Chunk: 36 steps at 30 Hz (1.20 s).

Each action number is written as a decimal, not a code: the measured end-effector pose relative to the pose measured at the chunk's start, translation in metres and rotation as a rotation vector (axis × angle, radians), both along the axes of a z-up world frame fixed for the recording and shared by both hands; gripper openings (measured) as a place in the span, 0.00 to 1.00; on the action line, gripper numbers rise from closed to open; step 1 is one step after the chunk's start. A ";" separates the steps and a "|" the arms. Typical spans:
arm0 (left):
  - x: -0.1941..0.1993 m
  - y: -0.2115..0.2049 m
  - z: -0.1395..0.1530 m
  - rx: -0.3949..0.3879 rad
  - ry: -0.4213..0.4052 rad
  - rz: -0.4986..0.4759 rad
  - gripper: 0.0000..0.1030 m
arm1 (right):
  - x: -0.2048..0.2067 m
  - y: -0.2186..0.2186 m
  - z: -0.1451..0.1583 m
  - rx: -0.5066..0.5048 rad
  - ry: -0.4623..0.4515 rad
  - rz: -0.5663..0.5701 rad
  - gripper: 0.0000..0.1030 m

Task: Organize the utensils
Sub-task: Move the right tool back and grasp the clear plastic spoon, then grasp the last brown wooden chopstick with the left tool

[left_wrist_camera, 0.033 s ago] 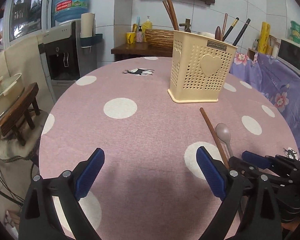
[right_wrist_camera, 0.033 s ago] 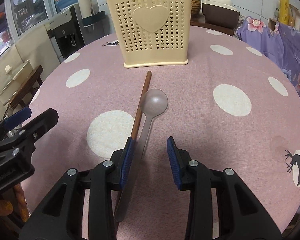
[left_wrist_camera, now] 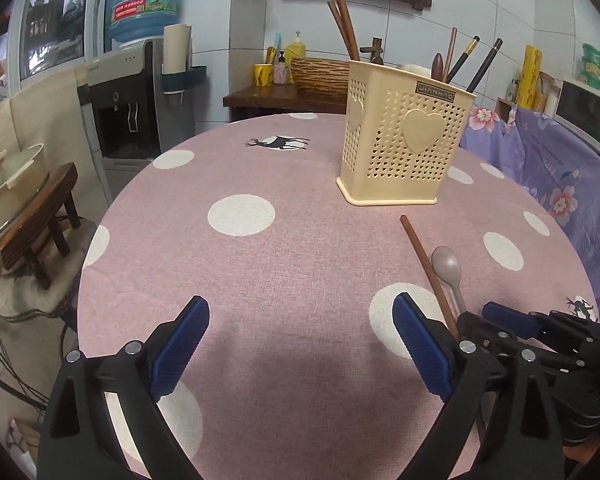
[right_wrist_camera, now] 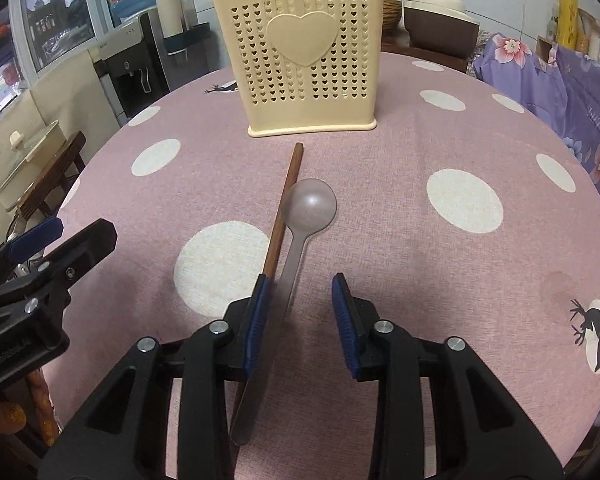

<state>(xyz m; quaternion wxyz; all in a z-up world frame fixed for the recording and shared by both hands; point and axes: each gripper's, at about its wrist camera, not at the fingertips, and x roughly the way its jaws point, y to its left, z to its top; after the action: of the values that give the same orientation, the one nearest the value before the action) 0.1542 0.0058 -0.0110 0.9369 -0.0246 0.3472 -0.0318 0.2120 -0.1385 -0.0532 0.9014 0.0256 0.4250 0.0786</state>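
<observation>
Two utensils are left on the pink polka-dot tablecloth (right_wrist_camera: 440,148): a long brown wooden chopstick (right_wrist_camera: 285,204) and a pale translucent plastic spoon (right_wrist_camera: 300,232), side by side, touching. Several dark chopsticks already stand in the cream perforated plastic holder (right_wrist_camera: 300,52). Both loose pieces run lengthwise toward the holder, spoon bowl at the far end. The right gripper (right_wrist_camera: 300,292) straddles the spoon handle, jaws narrow but not pressing. The left gripper (left_wrist_camera: 300,320) hovers wide apart, empty.

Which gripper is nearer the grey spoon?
Right. The right gripper straddles the spoon handle, jaws open; the left gripper hangs open off to its left.
</observation>
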 end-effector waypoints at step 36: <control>0.012 -0.062 -0.013 -0.007 0.095 -0.161 0.88 | -0.015 -0.108 0.001 0.035 0.003 -0.137 0.47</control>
<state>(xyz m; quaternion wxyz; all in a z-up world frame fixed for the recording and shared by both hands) 0.1658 -0.0561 -0.0242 0.9137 -0.0011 0.3920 -0.1070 0.1969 -0.2466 -0.0519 0.9034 0.0705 0.4223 0.0239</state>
